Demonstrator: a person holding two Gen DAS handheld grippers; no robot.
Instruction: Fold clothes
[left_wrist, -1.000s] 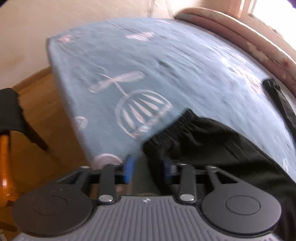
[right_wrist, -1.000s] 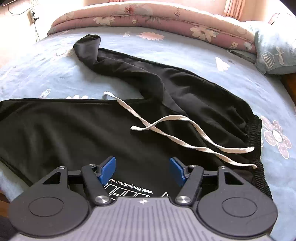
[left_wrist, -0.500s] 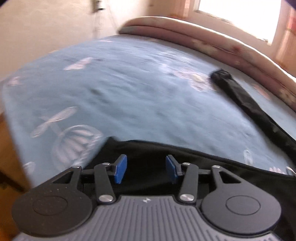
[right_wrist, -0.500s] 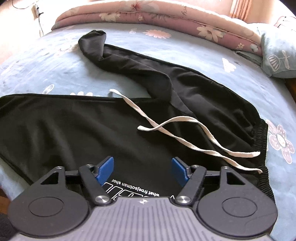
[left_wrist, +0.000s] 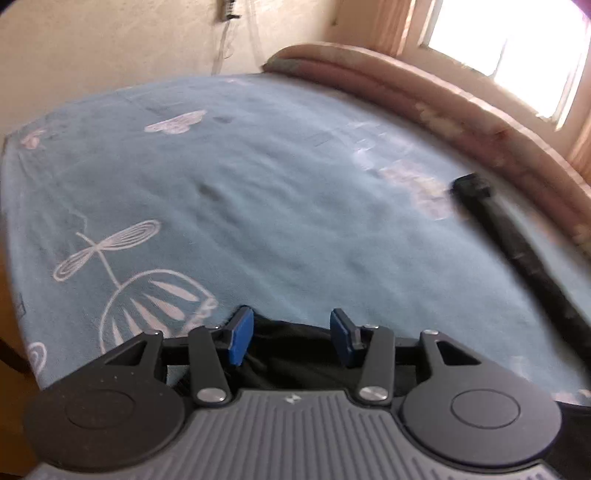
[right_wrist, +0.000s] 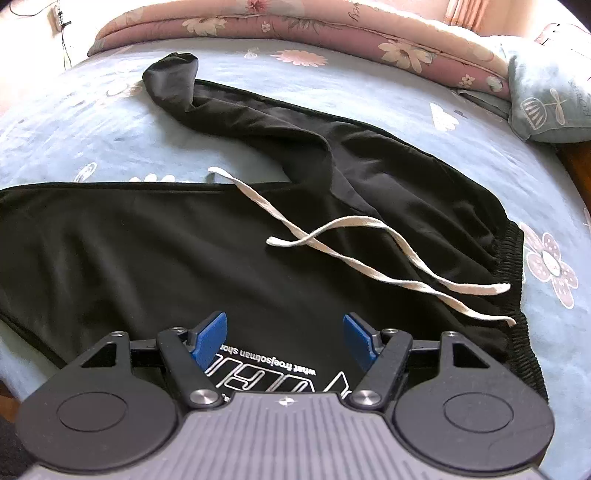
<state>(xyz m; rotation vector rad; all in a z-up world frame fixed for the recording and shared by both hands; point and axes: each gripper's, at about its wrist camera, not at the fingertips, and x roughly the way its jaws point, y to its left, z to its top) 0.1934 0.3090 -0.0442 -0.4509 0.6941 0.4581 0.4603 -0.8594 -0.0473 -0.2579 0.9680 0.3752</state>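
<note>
Black trousers (right_wrist: 229, 258) lie spread on a bed (right_wrist: 424, 122) covered with a blue sheet printed with pale flowers. In the right wrist view, one leg runs leftward across the near part of the bed, while the other leg angles away toward the far left, its cuff (right_wrist: 171, 79) bunched near a rolled pink floral quilt (right_wrist: 295, 26). The elastic waistband (right_wrist: 511, 266) lies to the right, and a white drawstring (right_wrist: 369, 254) trails in two crossed strands over the black cloth. A blue pillow (right_wrist: 546, 99) rests at the far right edge of the bed.

Right tongs (right_wrist: 284, 341) hover with both blue pads wide apart directly over the near part of the trousers, above white printed lettering (right_wrist: 273, 369); nothing is held between them.

Left tongs (left_wrist: 291, 334) are likewise parted, with dark fabric (left_wrist: 291, 347) of the trousers lying between and below the blue pads at the near edge of the bed; the pads do not appear to close on it, though motion blur makes contact uncertain. In this view the far leg (left_wrist: 517, 251) shows as a dark strip at the right, well apart from the left tongs, close to the quilt beneath a bright window (left_wrist: 506, 40).
</note>
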